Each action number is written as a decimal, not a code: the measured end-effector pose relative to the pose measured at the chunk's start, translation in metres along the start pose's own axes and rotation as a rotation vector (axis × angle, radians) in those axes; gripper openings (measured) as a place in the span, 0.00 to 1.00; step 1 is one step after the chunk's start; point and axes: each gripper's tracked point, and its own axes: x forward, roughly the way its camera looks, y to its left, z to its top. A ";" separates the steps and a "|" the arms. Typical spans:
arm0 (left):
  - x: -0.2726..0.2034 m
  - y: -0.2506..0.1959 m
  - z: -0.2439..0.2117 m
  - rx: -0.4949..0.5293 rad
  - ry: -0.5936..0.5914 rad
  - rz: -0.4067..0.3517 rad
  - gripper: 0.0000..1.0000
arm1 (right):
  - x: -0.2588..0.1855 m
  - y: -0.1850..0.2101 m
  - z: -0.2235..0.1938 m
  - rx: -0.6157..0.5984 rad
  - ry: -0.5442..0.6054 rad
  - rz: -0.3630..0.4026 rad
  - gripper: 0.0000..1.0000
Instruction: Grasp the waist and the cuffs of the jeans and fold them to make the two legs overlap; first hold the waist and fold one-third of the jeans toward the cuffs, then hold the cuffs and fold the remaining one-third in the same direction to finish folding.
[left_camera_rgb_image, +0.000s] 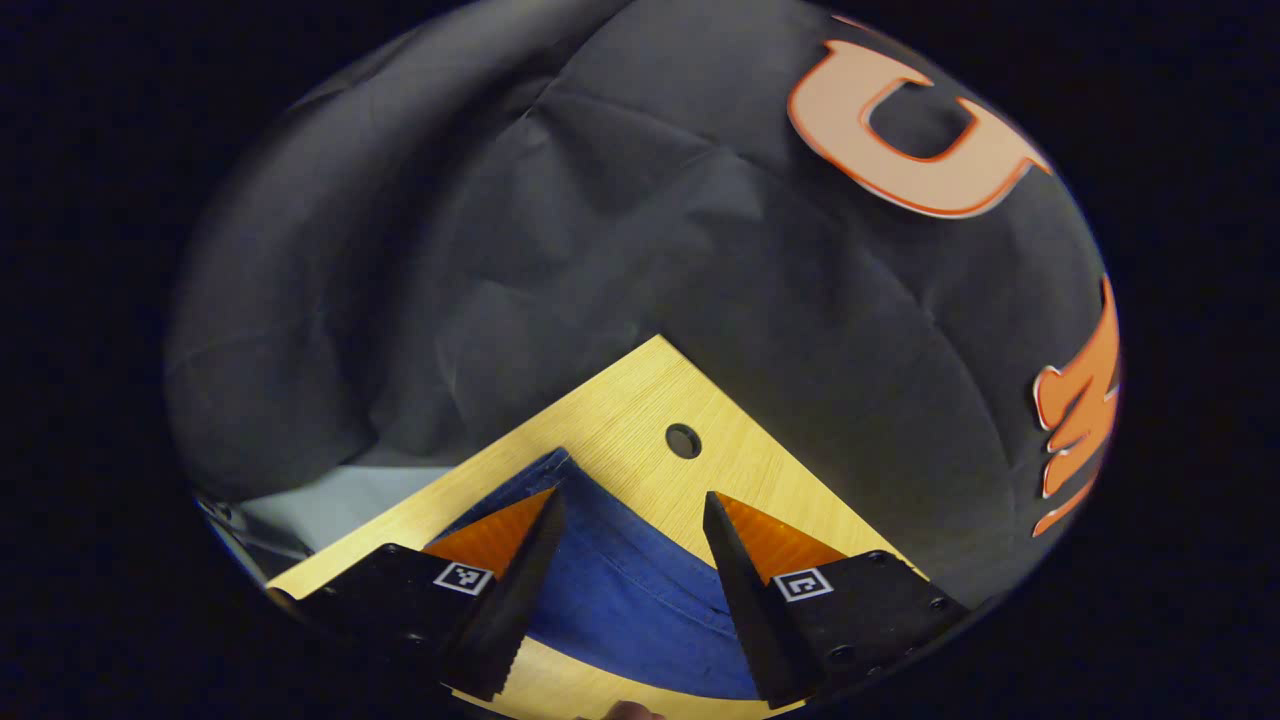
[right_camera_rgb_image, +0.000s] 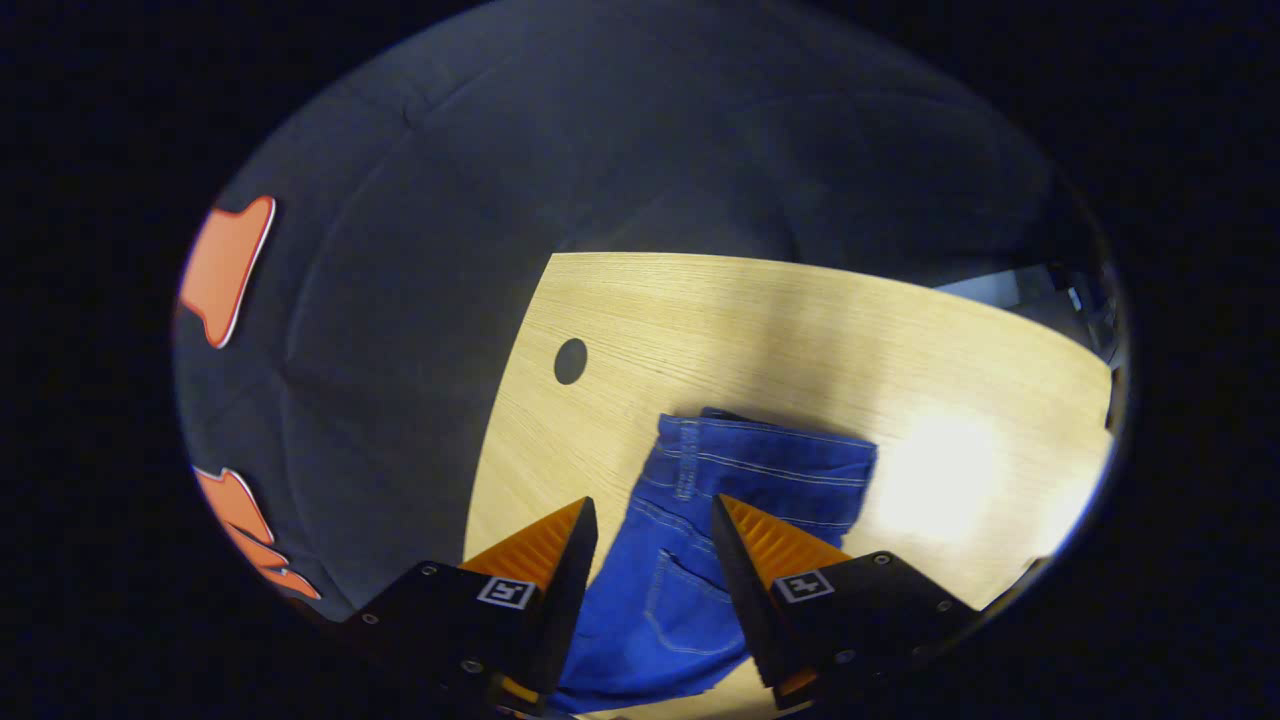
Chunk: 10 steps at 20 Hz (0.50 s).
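While the jeans (right_camera_rgb_image: 700, 520) lay flat on the table (right_camera_rgb_image: 800, 320), left gripper (left_camera_rgb_image: 632, 520) and right gripper (right_camera_rgb_image: 652, 525) hovered above, jaws spread wide, holding nothing.

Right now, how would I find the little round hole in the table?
Start at the pale wooden table by the black cloth wall. Near its edge, just past the blue jeans, sits a small hole. It is the one dark round spot on the bare wood.

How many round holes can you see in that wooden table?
1. The hole sits near the table's edge by the cloth wall, beyond the jeans; the left gripper view shows it near a corner. Others may lie hidden under the jeans.
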 end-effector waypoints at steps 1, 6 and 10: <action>-0.002 -0.007 0.000 0.038 -0.031 -0.011 0.84 | -0.003 -0.010 -0.004 -0.038 -0.008 -0.026 0.83; -0.032 -0.037 -0.005 0.222 -0.138 -0.096 0.96 | -0.006 -0.037 -0.016 -0.129 -0.014 -0.099 0.96; -0.033 -0.045 -0.005 0.347 -0.204 -0.127 0.97 | 0.003 -0.058 -0.027 -0.100 0.012 -0.140 0.98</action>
